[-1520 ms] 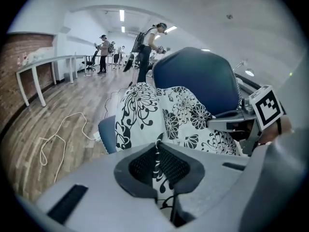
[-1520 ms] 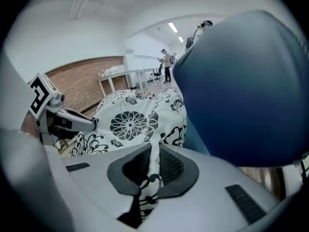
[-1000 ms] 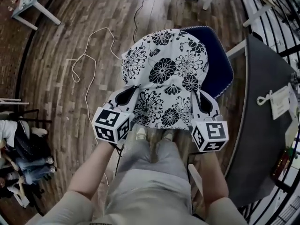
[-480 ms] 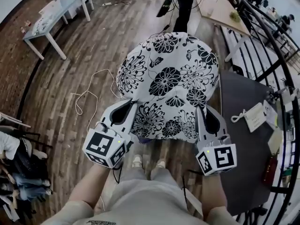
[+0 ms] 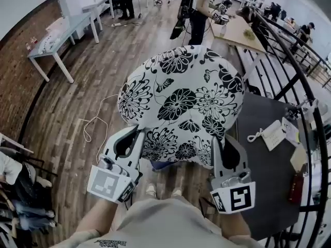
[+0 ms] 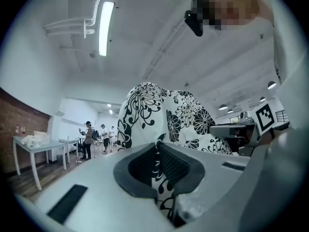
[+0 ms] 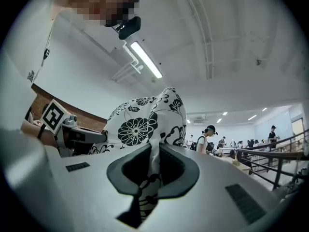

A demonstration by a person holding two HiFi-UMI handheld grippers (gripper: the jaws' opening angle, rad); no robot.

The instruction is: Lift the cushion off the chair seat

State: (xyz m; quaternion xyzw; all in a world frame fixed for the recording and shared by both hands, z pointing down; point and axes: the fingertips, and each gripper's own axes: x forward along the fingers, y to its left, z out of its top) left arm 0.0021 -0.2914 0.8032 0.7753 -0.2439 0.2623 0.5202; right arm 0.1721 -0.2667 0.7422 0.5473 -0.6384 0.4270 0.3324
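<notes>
The white cushion with black flowers [image 5: 181,102] hangs in the air in front of me, held by its near edge. My left gripper [image 5: 138,138] is shut on its near left corner. My right gripper [image 5: 220,146] is shut on its near right corner. In the left gripper view the cushion [image 6: 159,115] rises past the left gripper [image 6: 157,149], with printed fabric pinched between the pads. The right gripper view shows the same: a fold of the cushion [image 7: 140,122] squeezed in the right gripper [image 7: 153,153]. The cushion hides the chair, apart from a small blue patch [image 5: 161,165] under its near edge.
A dark round table [image 5: 269,185] with tags and cord stands at the right, against a black railing [image 5: 305,87]. A white cable [image 5: 93,123] trails over the wooden floor at the left. A white table [image 5: 57,40] and several people [image 5: 199,9] are farther back.
The cushion now stands steeper and fills more of the head view, covering the blue chair seat that showed behind it. Both grippers sit lower in the picture, still clamped on its corners.
</notes>
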